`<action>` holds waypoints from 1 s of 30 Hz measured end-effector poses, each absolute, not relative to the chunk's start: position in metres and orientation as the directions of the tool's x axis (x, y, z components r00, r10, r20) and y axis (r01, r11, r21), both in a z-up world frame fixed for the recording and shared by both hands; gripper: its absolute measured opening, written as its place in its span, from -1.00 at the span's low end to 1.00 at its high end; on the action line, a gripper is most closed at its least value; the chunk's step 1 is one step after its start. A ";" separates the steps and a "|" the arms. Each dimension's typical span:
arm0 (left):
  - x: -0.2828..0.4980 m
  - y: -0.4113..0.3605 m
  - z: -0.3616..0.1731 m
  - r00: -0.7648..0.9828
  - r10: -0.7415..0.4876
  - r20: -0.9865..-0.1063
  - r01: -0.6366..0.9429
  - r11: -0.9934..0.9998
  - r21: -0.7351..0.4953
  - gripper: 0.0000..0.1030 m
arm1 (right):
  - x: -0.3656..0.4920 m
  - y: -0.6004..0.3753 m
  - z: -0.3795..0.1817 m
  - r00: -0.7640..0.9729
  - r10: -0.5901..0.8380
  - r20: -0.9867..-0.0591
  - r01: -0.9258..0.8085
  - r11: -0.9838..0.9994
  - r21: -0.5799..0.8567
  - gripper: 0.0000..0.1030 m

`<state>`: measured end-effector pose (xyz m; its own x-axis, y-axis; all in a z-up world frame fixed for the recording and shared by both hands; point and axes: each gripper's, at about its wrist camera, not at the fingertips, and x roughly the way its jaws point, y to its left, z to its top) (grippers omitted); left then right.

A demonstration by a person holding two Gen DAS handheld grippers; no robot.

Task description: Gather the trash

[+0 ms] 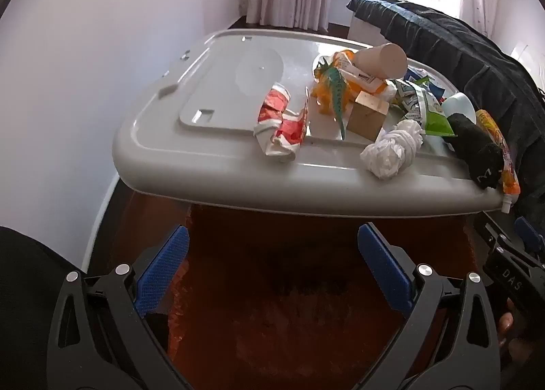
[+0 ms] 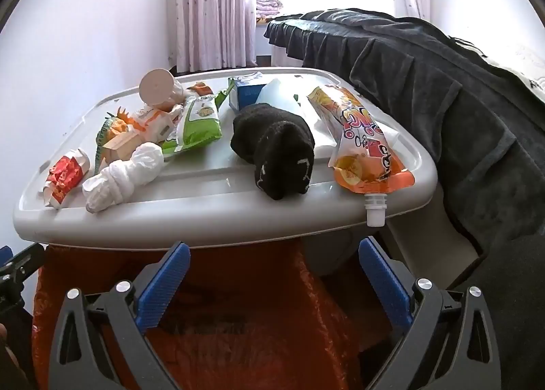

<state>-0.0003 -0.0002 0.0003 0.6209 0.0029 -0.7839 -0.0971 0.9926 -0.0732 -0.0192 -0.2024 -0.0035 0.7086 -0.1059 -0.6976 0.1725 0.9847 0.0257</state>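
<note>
Both the left gripper [image 1: 272, 274] and right gripper [image 2: 274, 279] are held wide open, empty; the dinosaur [image 1: 335, 88] or sock [image 2: 276, 155] could be mistaken for trash among the wrappers

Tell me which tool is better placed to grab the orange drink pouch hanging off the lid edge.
Right. The orange drink pouch lies just ahead of the open right tool; from the left tool it sits far off to the side.

We see our left hand-held gripper [image 1: 272, 267] as a black frame with cut-out linkage arms, round silver screws at the pivots, and ribbed blue pads [image 1: 163, 274] lining its fingers. Our right hand-held gripper [image 2: 272, 271] looks identical; its body, seen alongside, bears white letters "DAS".
</note>
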 end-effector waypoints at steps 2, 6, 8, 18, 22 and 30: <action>0.001 0.000 -0.001 0.616 0.002 -0.788 -0.091 0.994 -0.068 0.89 | -0.019 -0.202 -0.004 0.703 -0.109 -0.703 0.174 0.985 0.021 0.90; 0.007 0.005 0.000 0.607 -0.016 -0.794 -0.071 0.995 -0.074 0.89 | -0.018 -0.203 -0.003 0.706 -0.109 -0.699 0.174 0.984 0.022 0.90; 0.006 0.002 0.001 0.624 -0.002 -0.781 -0.063 0.997 -0.052 0.89 | -0.019 -0.202 -0.004 0.709 -0.110 -0.697 0.175 0.984 0.022 0.90; -0.003 -0.004 0.003 0.631 0.016 -0.775 -0.071 0.997 -0.038 0.89 | -0.018 -0.204 -0.005 0.704 -0.112 -0.701 0.179 0.983 0.024 0.90; -0.002 -0.004 0.003 0.631 0.016 -0.776 -0.070 0.997 -0.036 0.89 | -0.018 -0.204 -0.005 0.705 -0.112 -0.701 0.180 0.983 0.024 0.90; -0.002 -0.005 0.002 0.632 0.015 -0.775 -0.066 0.997 -0.034 0.89 | -0.018 -0.204 -0.005 0.705 -0.112 -0.701 0.182 0.983 0.025 0.90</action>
